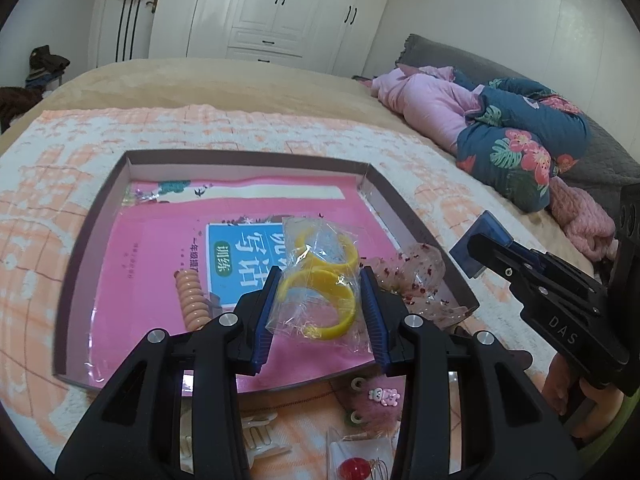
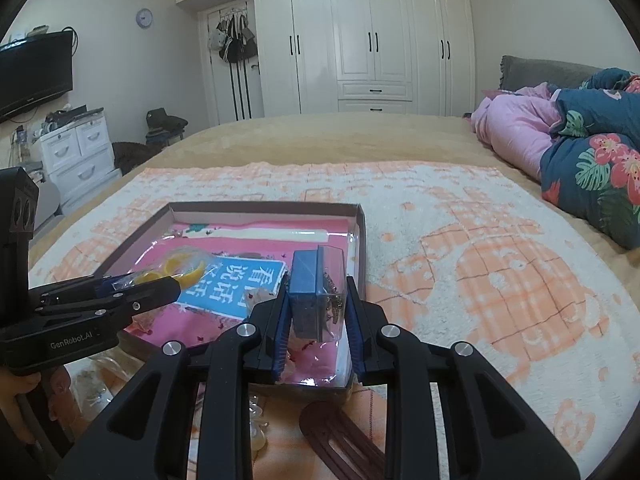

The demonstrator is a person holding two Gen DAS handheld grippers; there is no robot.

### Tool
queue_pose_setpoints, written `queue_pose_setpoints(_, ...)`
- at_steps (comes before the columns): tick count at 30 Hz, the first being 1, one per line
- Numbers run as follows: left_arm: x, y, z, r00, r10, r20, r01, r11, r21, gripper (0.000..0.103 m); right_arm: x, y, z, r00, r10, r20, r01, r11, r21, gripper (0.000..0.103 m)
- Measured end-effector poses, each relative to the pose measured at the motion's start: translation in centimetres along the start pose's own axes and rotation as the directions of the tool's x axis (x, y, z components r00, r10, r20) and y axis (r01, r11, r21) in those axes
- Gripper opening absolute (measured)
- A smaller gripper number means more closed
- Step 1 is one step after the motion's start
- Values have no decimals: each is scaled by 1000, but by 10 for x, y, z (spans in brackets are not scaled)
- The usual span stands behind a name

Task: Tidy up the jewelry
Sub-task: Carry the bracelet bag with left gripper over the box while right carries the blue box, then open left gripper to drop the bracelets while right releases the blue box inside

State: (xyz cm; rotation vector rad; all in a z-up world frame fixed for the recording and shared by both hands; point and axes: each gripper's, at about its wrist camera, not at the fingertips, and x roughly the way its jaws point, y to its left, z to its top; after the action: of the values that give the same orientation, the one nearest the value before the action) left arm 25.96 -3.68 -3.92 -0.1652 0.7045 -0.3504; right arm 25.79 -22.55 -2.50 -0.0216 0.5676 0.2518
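Note:
My left gripper (image 1: 320, 312) is shut on a clear bag of yellow bangles (image 1: 320, 280), held over the shallow cardboard box (image 1: 96, 216) lined with a pink booklet (image 1: 152, 248). My right gripper (image 2: 316, 320) is shut on a clear packet with a blue card and a small chain (image 2: 316, 292), over the box's near right corner (image 2: 360, 240). The right gripper also shows in the left wrist view (image 1: 480, 246). The left gripper with the yellow bangles shows in the right wrist view (image 2: 180, 274). A peach spiral hair tie (image 1: 192, 296) and a clear bag with red flecks (image 1: 420, 276) lie in the box.
The box sits on an orange-and-white towel (image 2: 480, 260) on a bed. Near me lie a pink fluffy charm (image 1: 380, 400), a red bead packet (image 1: 354, 468), a clear hair clip (image 1: 260, 436) and a brown hair clip (image 2: 340, 440). Quilts (image 1: 500, 132) are piled at the right.

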Motion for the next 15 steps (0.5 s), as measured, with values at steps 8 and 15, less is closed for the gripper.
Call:
queue_pose_setpoints(8, 15, 2, 0, 999, -3, -46, 2, 1000, -15, 31, 11, -1, -3, 1000, -1, -28, 1, 1000, -2, 24)
queue_pose_setpoints(15, 17, 4, -1, 998, -3, -67, 1, 1000, -21, 31, 22, 0, -4, 998, 5, -58, -5, 1000, -3, 24)
